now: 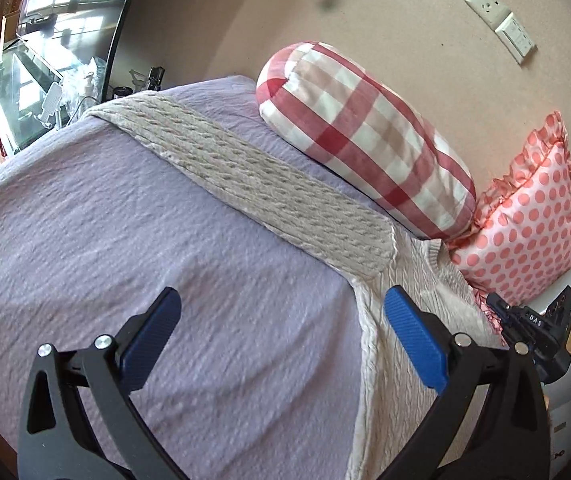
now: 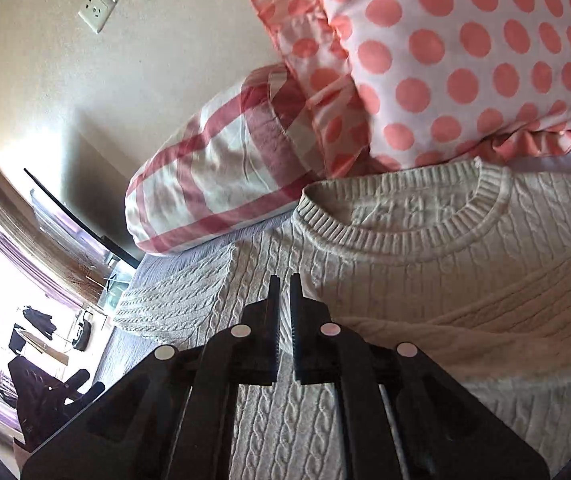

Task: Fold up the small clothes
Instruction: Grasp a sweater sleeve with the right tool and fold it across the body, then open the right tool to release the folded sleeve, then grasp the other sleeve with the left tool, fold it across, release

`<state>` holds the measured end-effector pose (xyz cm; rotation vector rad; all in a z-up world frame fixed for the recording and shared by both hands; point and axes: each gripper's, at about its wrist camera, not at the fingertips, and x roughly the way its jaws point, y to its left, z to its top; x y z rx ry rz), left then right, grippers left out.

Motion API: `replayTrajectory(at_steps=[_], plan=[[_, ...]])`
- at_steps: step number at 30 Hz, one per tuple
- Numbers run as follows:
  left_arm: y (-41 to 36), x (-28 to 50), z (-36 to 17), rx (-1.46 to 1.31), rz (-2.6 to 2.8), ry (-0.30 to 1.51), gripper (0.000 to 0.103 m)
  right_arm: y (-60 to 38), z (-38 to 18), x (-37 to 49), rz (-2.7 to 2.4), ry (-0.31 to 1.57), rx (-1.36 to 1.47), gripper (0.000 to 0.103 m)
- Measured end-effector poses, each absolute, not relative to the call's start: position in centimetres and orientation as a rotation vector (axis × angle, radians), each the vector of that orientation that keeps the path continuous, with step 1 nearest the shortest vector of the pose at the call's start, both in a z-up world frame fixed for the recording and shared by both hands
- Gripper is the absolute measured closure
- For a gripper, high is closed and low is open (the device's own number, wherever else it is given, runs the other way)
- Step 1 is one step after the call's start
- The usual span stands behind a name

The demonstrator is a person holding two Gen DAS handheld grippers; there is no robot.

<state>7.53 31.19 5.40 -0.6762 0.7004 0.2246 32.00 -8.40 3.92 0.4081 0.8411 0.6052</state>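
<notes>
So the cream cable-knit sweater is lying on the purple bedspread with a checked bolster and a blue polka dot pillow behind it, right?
Not quite: the polka dot pillow is pink and white with coral dots, not blue, as the right wrist view shows. The sweater, purple bedspread and checked bolster are as you said.

Your left gripper (image 1: 281, 308) has black arms, ribbed blue finger pads (image 1: 415, 340) and round silver screws; your right gripper (image 2: 284, 292) is black, with toothed fingers.

Left of my cream sweater (image 1: 385, 360) the lavender blanket (image 1: 145, 220) lies bare, room for my left gripper (image 1: 281, 320). Beyond the sweater, the checked bolster (image 1: 365, 136) and dotted pillow (image 1: 533, 236) touch, blocking that edge.
</notes>
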Motion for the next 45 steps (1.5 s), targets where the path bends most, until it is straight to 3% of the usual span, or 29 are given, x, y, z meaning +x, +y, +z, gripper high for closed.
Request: replayTrajectory(at_steps=[4, 6, 8, 9, 22, 25, 26, 28, 33, 38, 41, 45], plan=[[34.4, 8.5, 5.1, -0.718, 0.268, 0.695, 0.002, -6.0, 1.9, 28.4, 0.682, 0.999, 0.287, 0.096], [35.8, 9.2, 4.9, -0.749, 0.280, 0.688, 0.004, -7.4, 2.0, 27.5, 0.693, 1.000, 0.324, 0.086], [37.4, 10.0, 4.6, -0.798, 0.286, 0.685, 0.006, -9.6, 2.7, 26.7, 0.667, 0.959, 0.371, 0.044], [38.2, 10.4, 4.3, -0.832, 0.289, 0.687, 0.007, -10.6, 3.0, 26.3, 0.647, 0.937, 0.376, 0.040], [48.3, 14.3, 0.5, -1.180, 0.371, 0.625, 0.049, -18.1, 4.7, 22.5, 0.608, 0.863, 0.415, 0.031], [50.4, 14.7, 0.1, -1.207, 0.434, 0.633, 0.074, -18.9, 5.0, 21.8, 0.615, 0.836, 0.403, 0.027], [50.7, 14.9, 0.3, -1.184, 0.476, 0.667, 0.090, -19.2, 5.0, 21.6, 0.615, 0.829, 0.400, 0.027], [50.2, 15.4, 1.6, -1.103, 0.531, 0.705, 0.096, -19.9, 5.1, 21.3, 0.614, 0.817, 0.399, 0.027], [40.9, 18.7, 10.8, -0.652, 0.476, 0.685, 0.097, -22.4, 5.5, 21.1, 0.584, 0.758, 0.430, 0.026], [21.9, 22.6, 17.2, -0.236, 0.149, 0.655, 0.097, -25.6, 5.5, 21.5, 0.517, 0.719, 0.510, 0.026], [9.1, 23.8, 16.5, -0.056, -0.102, 0.673, 0.092, -27.6, 4.9, 21.9, 0.464, 0.711, 0.565, 0.026], [-5.4, 23.0, 9.6, 0.259, -0.317, 0.773, 0.080, -29.6, 3.8, 22.6, 0.407, 0.737, 0.612, 0.026]])
